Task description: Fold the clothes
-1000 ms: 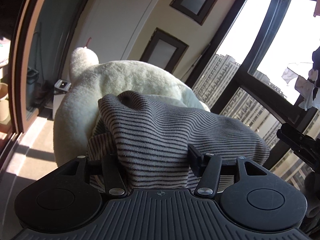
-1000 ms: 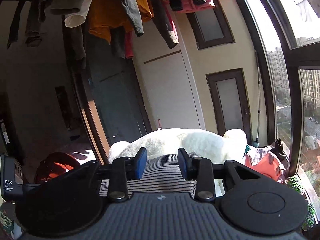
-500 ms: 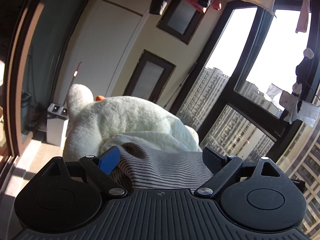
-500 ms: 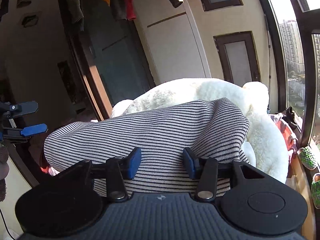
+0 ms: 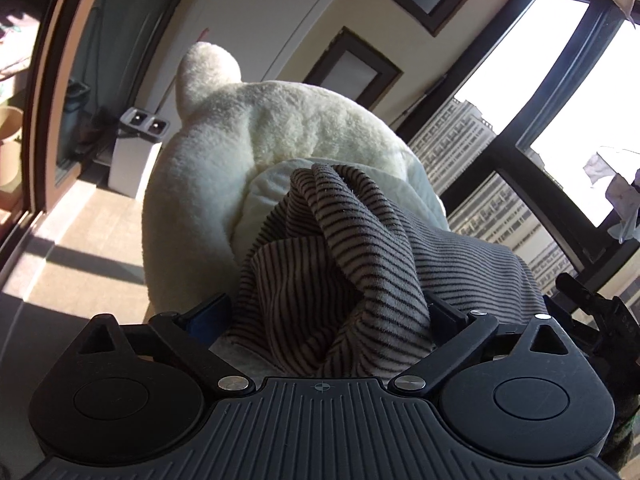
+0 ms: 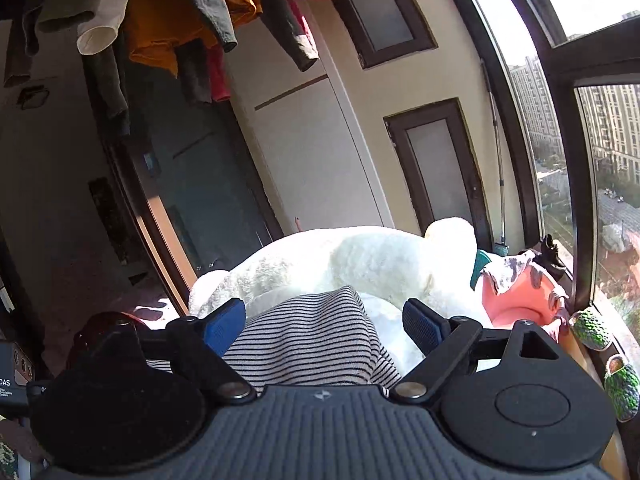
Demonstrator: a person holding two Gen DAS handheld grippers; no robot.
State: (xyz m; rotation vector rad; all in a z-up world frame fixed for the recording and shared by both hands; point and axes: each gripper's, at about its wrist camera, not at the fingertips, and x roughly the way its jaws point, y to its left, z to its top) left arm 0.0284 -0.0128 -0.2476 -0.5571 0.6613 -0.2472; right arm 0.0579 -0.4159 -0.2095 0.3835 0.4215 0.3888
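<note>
Left claw (image 5: pixel 326 312): spread wide, bunched striped top (image 5: pixel 360 264) heaped between the fingers; unclear whether the pads press the cloth or merely flank it. Blue pad of one finger (image 5: pixel 208 314) showing beside the fabric.

Right claw (image 6: pixel 324 326): spread wide, both blue pads (image 6: pixel 224 326) clear of the cloth, gripping nothing; striped top (image 6: pixel 312 344) lying in the gap below.

Striped top: grey-beige with thin dark stripes, crumpled, draped over a large white plush toy (image 5: pixel 280 132).

Plush toy: cream, fluffy, rounded ear or limb sticking up.

Pink basin (image 6: pixel 520 300): just beside the toy, near the window (image 6: pixel 608 160), cloth hanging over its rim.

Hanging clothes (image 6: pixel 180 20): overhead, orange, dark, pink.

White bin (image 5: pixel 136 152): on the floor, beyond the toy.
</note>
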